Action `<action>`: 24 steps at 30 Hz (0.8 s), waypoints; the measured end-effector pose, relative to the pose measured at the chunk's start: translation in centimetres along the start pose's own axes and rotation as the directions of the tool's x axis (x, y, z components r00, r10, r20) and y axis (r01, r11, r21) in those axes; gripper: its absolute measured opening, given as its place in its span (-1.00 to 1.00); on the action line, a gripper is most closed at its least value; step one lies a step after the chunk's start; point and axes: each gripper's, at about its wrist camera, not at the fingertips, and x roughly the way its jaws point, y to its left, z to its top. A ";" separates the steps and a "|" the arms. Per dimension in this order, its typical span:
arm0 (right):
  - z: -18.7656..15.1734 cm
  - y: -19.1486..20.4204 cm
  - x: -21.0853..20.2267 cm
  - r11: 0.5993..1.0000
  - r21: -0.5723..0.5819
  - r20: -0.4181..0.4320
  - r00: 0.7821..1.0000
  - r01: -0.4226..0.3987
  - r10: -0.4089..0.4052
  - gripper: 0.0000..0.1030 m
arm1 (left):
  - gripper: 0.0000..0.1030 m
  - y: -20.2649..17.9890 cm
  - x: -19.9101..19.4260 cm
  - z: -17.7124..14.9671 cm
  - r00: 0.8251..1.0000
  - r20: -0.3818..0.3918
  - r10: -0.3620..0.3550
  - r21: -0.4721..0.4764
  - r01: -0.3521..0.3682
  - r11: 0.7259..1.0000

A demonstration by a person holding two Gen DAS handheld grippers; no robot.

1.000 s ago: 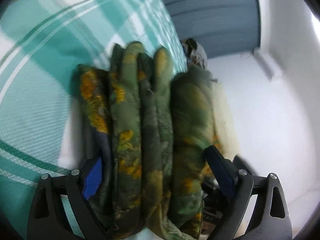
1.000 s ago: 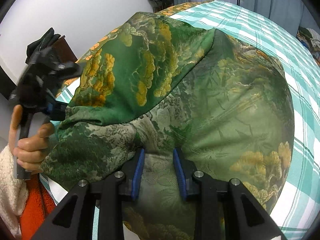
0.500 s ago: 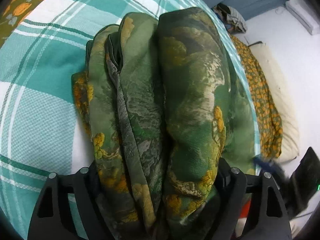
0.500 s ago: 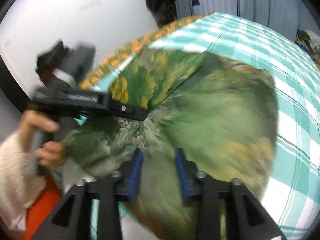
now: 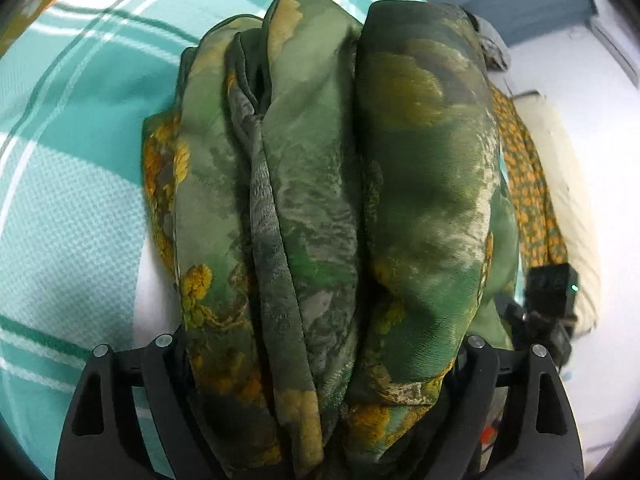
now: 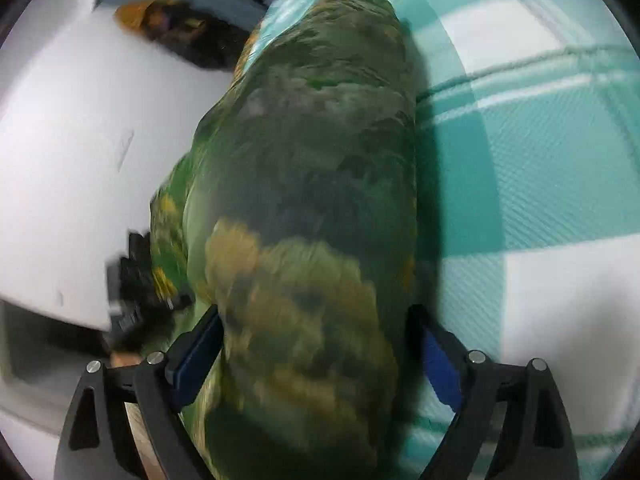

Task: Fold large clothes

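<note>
Two grippers, both at one folded bundle. Green garment (image 5: 328, 216) with orange-yellow print, gathered into several thick stacked layers, lying on teal-and-white checked bedspread (image 5: 72, 208), close to the bed's side edge by the white wall.

Left gripper (image 5: 320, 364): jaws set wide, whole thickness of the bundle filling the gap, fabric bulging against both fingers. Reads as a wide grip on the stack; pads themselves hidden under cloth.

Right gripper (image 6: 316, 340): jaws opening, blue pads clear on both sides, a rounded fold of the same garment (image 6: 304, 200) between them but not pinched. Picture blurred. Other gripper visible as a dark smear at the garment's left edge.

Also noted: orange-patterned cloth (image 5: 528, 184) and pale pillow (image 5: 568, 184) along the bed's edge by the wall; dark clothing heap (image 6: 192, 36) beyond the bed, against the wall.

Progress, judged: well along. Garment already reduced to a compact multi-layer packet, layer edges roughly aligned, though one grey inner strip sits ruffled between folds. Left to do, probably: set packet flat, let go on the left, tidy the loose layer, perhaps one last fold or press. Risk: layers sliding apart on release, given slippery-looking fabric.
</note>
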 end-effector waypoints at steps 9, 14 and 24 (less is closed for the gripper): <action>-3.8 9.9 -3.9 0.893 -0.414 0.174 0.978 0.177 -0.114 0.25 | 0.27 -6.8 -3.9 -3.1 0.988 0.125 0.092 0.122 -0.107 0.987; -2.2 12.0 -7.3 0.867 -0.475 0.258 0.966 0.150 -0.026 0.25 | 0.27 -10.9 -6.3 0.3 0.976 0.215 0.040 0.167 -0.077 0.983; 10.6 6.4 -6.4 0.928 -0.358 0.272 0.962 0.099 0.002 0.26 | 0.32 -12.2 1.6 11.9 0.982 0.190 0.016 0.171 -0.050 0.984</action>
